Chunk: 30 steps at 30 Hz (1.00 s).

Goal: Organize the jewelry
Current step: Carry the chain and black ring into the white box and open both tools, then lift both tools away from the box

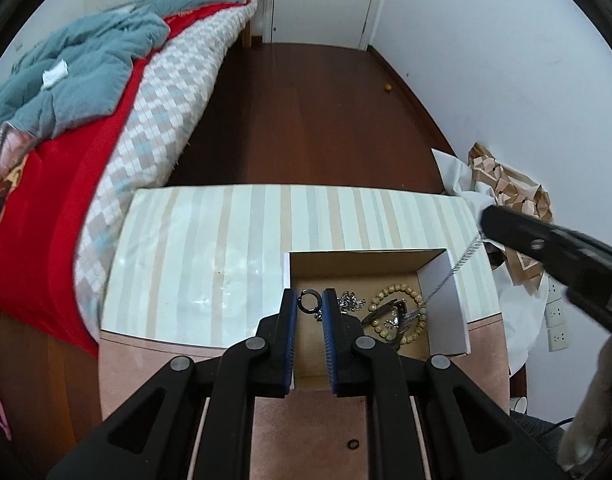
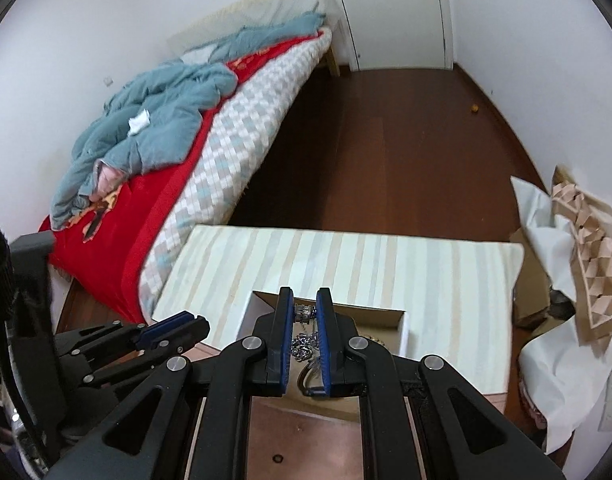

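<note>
My left gripper (image 1: 309, 293) is shut on a small dark ring (image 1: 309, 301), pinched at its fingertips above an open white box (image 1: 445, 312). In the box lie a wooden bead bracelet (image 1: 405, 294), a bit of silver chain (image 1: 350, 303) and a metal piece (image 1: 387, 314). My right gripper (image 2: 305, 294) is shut on a silver chain (image 2: 304, 314) whose loose end dangles below the pads over the box (image 2: 403, 330). From the left wrist view, the right gripper (image 1: 487, 222) is at the right, and the chain (image 1: 451, 270) slants from it down into the box. The left gripper (image 2: 200, 326) shows at lower left.
The box stands on a striped mat (image 1: 226, 240) over a pink tabletop (image 1: 306, 432), where a tiny dark ring (image 1: 353, 445) lies near the front. A bed (image 1: 66, 180) with a red cover borders the left. White paper and a patterned bag (image 1: 505, 184) crowd the right wall.
</note>
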### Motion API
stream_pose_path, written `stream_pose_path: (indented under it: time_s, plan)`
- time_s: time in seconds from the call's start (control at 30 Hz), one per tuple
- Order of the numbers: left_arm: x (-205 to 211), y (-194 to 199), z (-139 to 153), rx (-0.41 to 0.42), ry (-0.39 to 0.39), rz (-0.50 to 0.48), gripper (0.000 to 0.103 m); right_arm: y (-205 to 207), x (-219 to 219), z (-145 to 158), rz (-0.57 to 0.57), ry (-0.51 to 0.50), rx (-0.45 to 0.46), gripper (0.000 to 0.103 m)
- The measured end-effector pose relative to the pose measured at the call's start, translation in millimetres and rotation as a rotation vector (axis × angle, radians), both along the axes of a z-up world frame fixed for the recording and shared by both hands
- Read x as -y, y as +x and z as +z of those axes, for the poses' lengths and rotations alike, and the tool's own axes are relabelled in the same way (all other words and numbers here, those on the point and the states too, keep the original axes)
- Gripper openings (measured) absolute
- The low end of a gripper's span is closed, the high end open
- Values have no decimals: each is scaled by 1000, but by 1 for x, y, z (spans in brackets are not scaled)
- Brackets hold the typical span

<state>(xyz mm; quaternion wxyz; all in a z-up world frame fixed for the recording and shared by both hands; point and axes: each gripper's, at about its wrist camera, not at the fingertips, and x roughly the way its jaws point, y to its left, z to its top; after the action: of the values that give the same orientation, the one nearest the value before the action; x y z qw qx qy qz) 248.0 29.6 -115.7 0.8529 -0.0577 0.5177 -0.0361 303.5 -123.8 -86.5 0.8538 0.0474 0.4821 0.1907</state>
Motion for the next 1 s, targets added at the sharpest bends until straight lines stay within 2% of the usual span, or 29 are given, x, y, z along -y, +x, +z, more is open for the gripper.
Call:
stream_pose_path:
  time_s: [0.13, 0.37, 0.4, 0.43, 0.5, 0.63, 0.73, 0.8, 0.87, 0.93, 1.0]
  plan:
    - [1, 9, -15, -35, -16, 1, 10, 20, -12, -35, 22, -24, -57, 12]
    - [3, 13, -30, -73, -36, -9, 10, 47, -17, -89, 37, -26, -225, 14]
    - [4, 14, -32, -84, -43, -15, 10, 47, -13, -93, 26, -28, -237, 22]
    - [5, 14, -33, -92, -45, -18, 10, 46, -9, -94, 13, -32, -236, 41]
    - [5, 15, -37, -112, -45, -14, 12, 41, 0, -92, -15, -45, -219, 65]
    - [2, 14, -37, -131, -42, 12, 16, 25, 19, -77, -58, -70, -165, 66]
    - [-4, 11, -29, -110, -36, 43, 31, 12, 32, -66, -83, -80, -138, 67]
    - [-9, 6, -21, -79, -17, 65, 59, 2, 40, -58, -96, -90, -118, 73]
    - [-14, 1, -14, -46, 8, 82, 65, -9, 44, -52, -108, -124, -98, 81]
    - [-17, -8, -7, -17, 36, 95, 67, -20, 44, -48, -113, -168, -75, 96]
    - [-19, -14, -3, 11, 72, 108, 85, -33, 43, -47, -120, -233, -61, 103]
